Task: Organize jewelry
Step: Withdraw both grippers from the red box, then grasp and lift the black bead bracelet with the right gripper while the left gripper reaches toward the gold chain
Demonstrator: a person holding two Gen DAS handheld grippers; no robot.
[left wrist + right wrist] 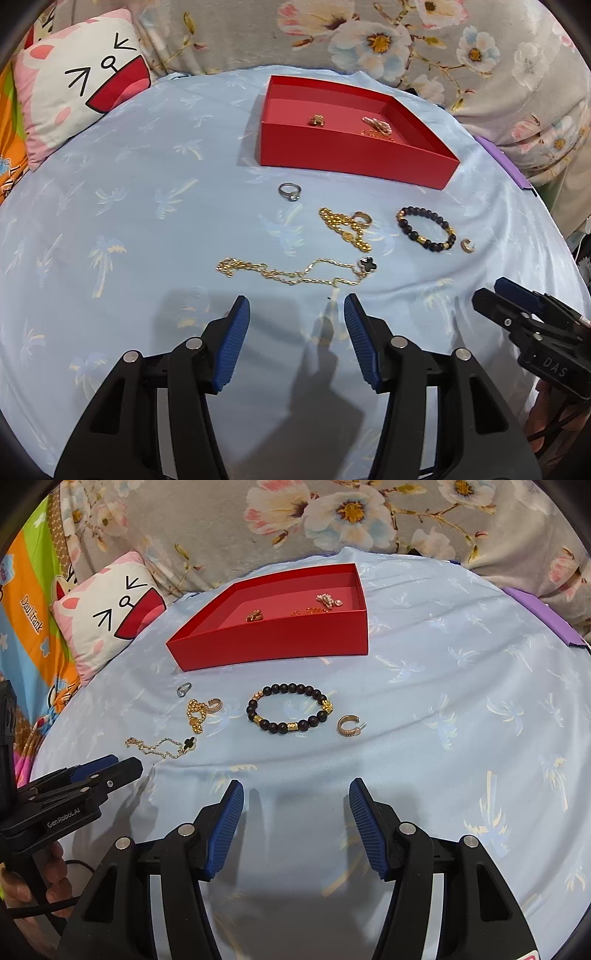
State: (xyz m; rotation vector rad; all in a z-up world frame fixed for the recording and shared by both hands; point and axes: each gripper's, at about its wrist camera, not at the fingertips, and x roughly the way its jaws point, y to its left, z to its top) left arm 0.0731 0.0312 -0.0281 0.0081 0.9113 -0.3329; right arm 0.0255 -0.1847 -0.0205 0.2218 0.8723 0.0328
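Looking down past my left tool (297, 301), I see its blue pads roughly half apart with nothing between them, hovering over the pale blue palm-print cloth (129, 229). Just ahead of its tips lies the thin gold necklace (280, 273) with a black clover charm (367, 263). Further ahead, slightly left, sits the silver ring (290, 192); ahead and right are the gold bead chain (341, 229) touching a gold band ring (362, 218). Beyond these stands the red box (354, 155), a few small gold and pearl pieces already inside it.

My right tool (295, 786) is likewise about half open and empty. The dark bead bracelet (290, 709) lies straight ahead of it, flat on the cloth, and the gold hoop earring (349, 726) sits just right of the bracelet, not touching it. The box is behind both, ahead-left of this tool. A cartoon pillow (110, 613) rests far left.
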